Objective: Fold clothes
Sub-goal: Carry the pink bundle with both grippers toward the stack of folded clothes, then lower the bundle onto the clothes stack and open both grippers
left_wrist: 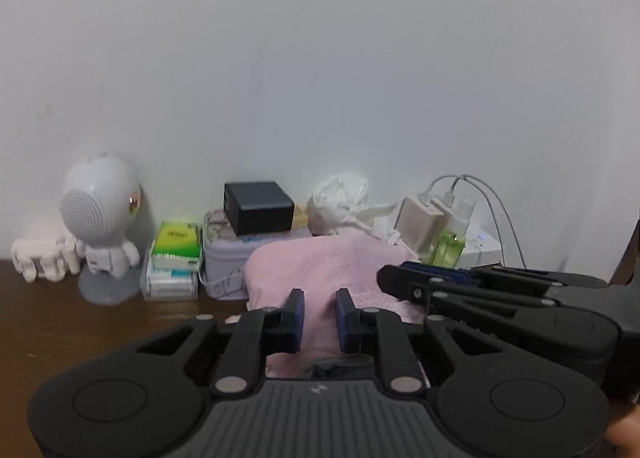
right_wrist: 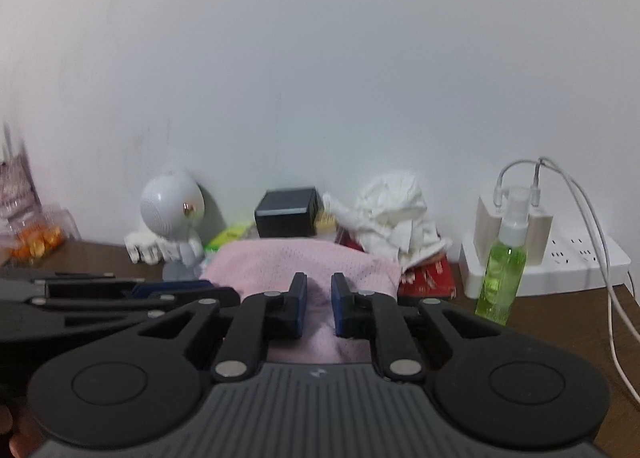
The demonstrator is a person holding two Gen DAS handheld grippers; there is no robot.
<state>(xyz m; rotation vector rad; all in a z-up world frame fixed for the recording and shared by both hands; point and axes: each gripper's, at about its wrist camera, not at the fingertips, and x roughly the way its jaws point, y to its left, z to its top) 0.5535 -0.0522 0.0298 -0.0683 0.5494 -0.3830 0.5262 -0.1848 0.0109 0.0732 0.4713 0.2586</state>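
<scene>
Over pink garment (left_wrist: 320,270), both tools side-by-side, level

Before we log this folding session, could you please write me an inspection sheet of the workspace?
Surface: dark wooden table, crowded along the wall.
Job's things: pink cloth bunched between both grippers.
Clutter: white robot figure, tissue packs, black box, crumpled white cloth, green spray bottle, red packet.
Grippers: left gripper and right gripper, fingers slightly apart, pink cloth between them; grip unclear.
Cables: white cables from chargers on the power strip.
Surroundings: plain white wall.
</scene>
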